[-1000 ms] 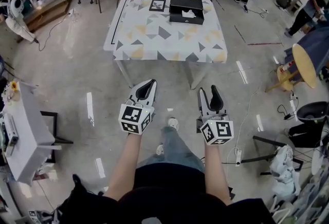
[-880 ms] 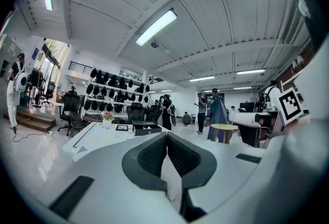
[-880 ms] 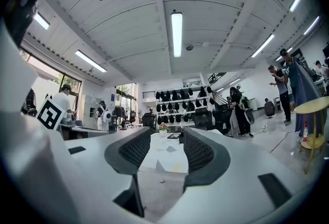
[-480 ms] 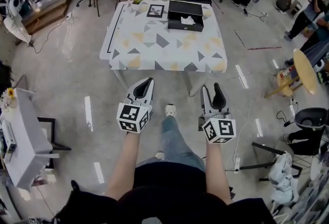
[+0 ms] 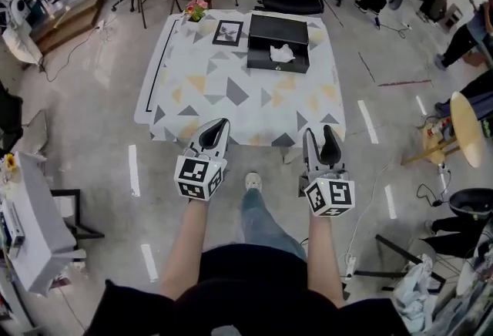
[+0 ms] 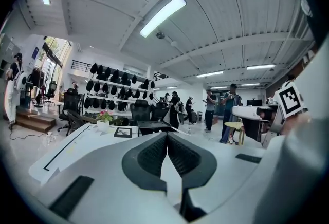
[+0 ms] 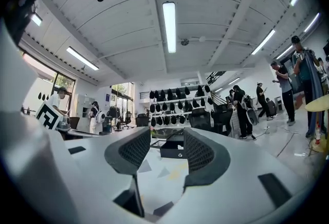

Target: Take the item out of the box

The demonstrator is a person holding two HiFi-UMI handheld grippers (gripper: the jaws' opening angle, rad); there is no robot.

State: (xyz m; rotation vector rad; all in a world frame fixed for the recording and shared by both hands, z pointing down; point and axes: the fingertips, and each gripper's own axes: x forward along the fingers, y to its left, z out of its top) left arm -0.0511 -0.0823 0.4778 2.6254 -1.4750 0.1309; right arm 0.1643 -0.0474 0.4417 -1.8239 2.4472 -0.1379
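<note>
A: What changed?
B: The table point(image 5: 231, 95) is nearer than a second ago; approach under way.
A: Grippers?
B: Jaws of the left gripper point(image 5: 221, 125) together; the right gripper point(image 5: 317, 134) apart, empty. The white item point(image 5: 283, 54) lies in the black box point(image 5: 278, 28), well ahead.

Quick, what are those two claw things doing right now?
Left gripper: closed, holding nothing.
Right gripper: open, holding nothing.

A table point(image 5: 231, 107) with a triangle-patterned top carries a black box point(image 5: 266, 65), a framed picture point(image 5: 228, 31) and a flower pot point(image 5: 196, 11).
</note>
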